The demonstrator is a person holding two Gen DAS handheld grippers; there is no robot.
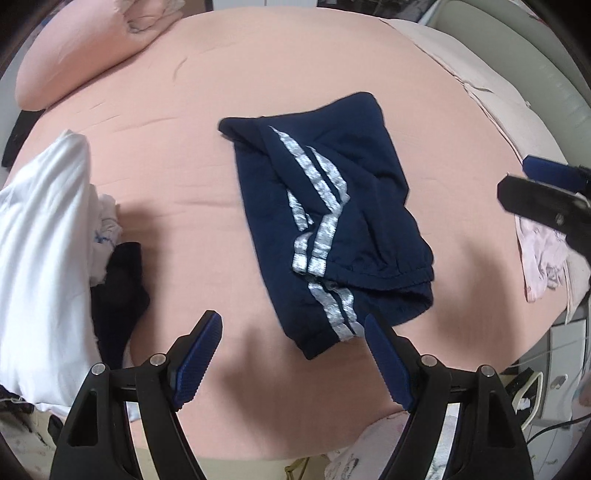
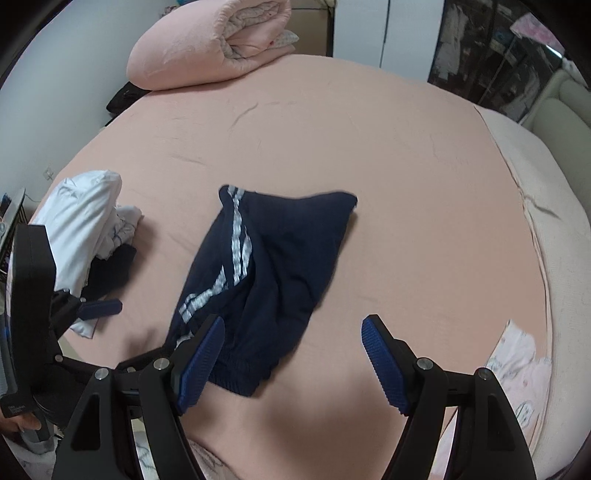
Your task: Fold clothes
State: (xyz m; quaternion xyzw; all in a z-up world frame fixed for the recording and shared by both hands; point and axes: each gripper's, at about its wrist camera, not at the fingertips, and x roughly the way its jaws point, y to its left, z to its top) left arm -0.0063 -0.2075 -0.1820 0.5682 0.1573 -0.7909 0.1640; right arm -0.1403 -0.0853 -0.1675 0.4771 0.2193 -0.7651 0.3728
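Pink bed sheet (image 2: 369, 166), rolled pink quilt (image 2: 192, 48) at its far corner, white wardrobe doors (image 2: 388, 26) behind

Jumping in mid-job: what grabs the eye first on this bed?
The navy track pants with silver side stripes, roughly folded, lie mid-bed on the pink sheet. A heap of white clothes sits at the left edge. Both claws, left and right, hover open and empty.

Navy trousers (image 1: 332, 206), silver-grey double stripes; pink sheet (image 1: 221, 92); white garment (image 1: 44, 221).
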